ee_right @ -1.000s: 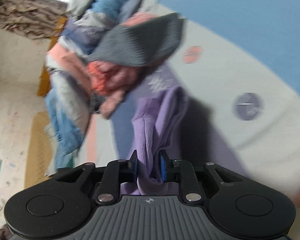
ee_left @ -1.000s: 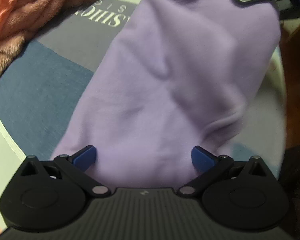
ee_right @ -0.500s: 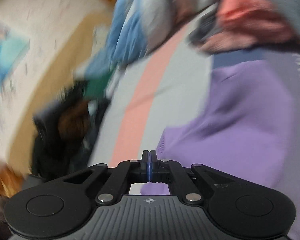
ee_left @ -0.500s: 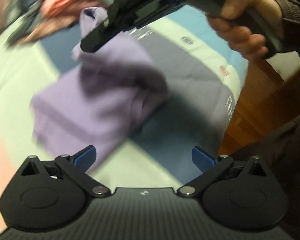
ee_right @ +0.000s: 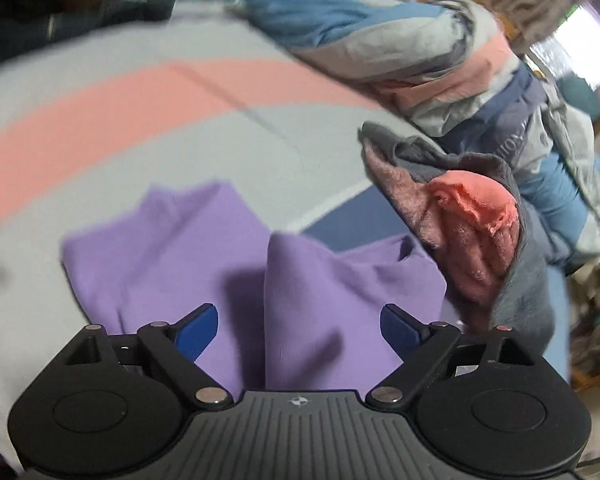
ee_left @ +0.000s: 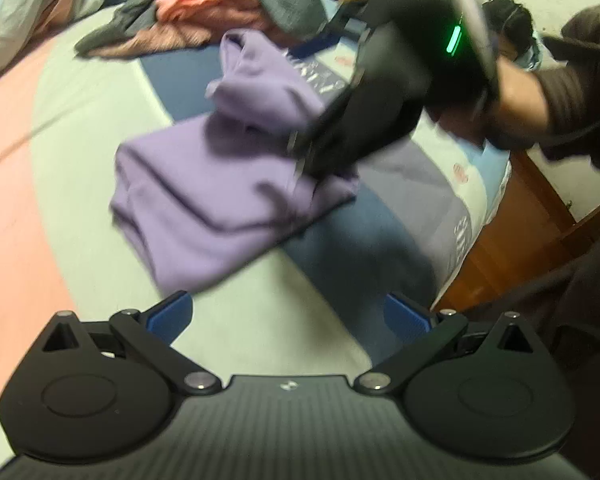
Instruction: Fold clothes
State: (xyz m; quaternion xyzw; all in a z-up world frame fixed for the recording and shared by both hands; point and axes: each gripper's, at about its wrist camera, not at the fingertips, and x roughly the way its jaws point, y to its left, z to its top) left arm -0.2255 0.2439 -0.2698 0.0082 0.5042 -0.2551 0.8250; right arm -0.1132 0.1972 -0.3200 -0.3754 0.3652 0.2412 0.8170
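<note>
Sweater (ee_left: 220,184) lengthwise, collar toward pile (ee_left: 204,4)

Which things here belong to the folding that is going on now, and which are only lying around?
Belong to the job:
- purple garment, partly folded on the bed sheet
- right gripper, fingers open over it
- left gripper, open, empty

Lying about:
- pink and grey fleece
- bunched quilt

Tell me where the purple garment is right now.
The purple garment lies half folded on the striped bedspread, mid-frame in the left wrist view, just in front of the pink and grey clothes pile, under the open right hand-held gripper.
</note>
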